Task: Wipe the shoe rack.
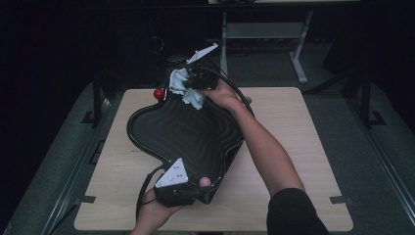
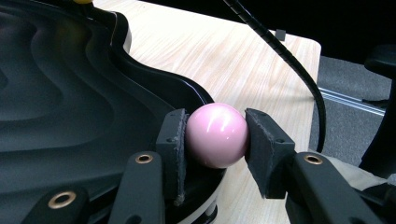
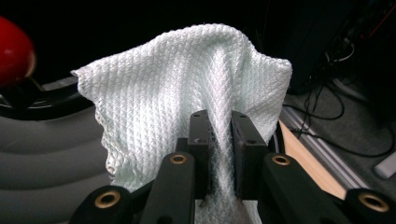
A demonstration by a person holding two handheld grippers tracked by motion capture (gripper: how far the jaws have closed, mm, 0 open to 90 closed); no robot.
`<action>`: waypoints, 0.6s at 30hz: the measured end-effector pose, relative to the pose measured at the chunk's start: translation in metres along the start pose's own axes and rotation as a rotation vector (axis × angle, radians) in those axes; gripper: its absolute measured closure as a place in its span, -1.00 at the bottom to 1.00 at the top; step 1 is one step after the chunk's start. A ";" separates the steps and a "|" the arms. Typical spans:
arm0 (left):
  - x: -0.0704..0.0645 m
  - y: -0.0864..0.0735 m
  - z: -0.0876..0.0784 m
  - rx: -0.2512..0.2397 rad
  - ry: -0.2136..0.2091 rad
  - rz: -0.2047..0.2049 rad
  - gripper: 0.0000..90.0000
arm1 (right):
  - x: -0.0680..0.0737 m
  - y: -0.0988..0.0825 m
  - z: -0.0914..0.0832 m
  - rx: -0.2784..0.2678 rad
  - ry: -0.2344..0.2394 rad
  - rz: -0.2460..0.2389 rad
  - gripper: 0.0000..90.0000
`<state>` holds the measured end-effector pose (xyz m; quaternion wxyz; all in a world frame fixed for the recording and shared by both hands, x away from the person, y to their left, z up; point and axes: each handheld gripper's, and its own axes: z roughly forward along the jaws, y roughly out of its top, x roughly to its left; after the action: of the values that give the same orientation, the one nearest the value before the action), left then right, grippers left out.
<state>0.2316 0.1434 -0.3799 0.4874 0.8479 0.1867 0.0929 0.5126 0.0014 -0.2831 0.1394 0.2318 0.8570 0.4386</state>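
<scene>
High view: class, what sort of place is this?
Probably a lab or workshop bench, not a home: a bare wooden table, a metal frame stand behind it, and loose cables on the floor.

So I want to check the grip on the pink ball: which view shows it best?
The left gripper view: the pink ball sits large and sharp between the left gripper pads, at the black tray rim. In the high view that spot lies under the gripper body and hand. The right gripper view looks at the white cloth instead.

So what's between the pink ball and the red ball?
In the high view, the ridged black tray spans the stretch between the pink ball, clamped in the left gripper, and the red ball.
</scene>
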 end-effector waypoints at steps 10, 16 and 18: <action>0.000 0.000 0.000 -0.001 0.001 -0.001 0.34 | -0.004 -0.011 -0.004 0.004 -0.005 0.007 0.77; 0.000 0.000 0.000 0.000 -0.001 0.000 0.34 | 0.005 -0.015 -0.008 -0.002 0.012 -0.022 0.77; 0.000 0.000 0.000 0.000 0.000 -0.001 0.34 | 0.002 -0.017 -0.008 -0.002 0.012 -0.010 0.77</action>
<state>0.2318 0.1433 -0.3798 0.4876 0.8478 0.1870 0.0928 0.5023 -0.0119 -0.2925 0.1366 0.2249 0.8586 0.4400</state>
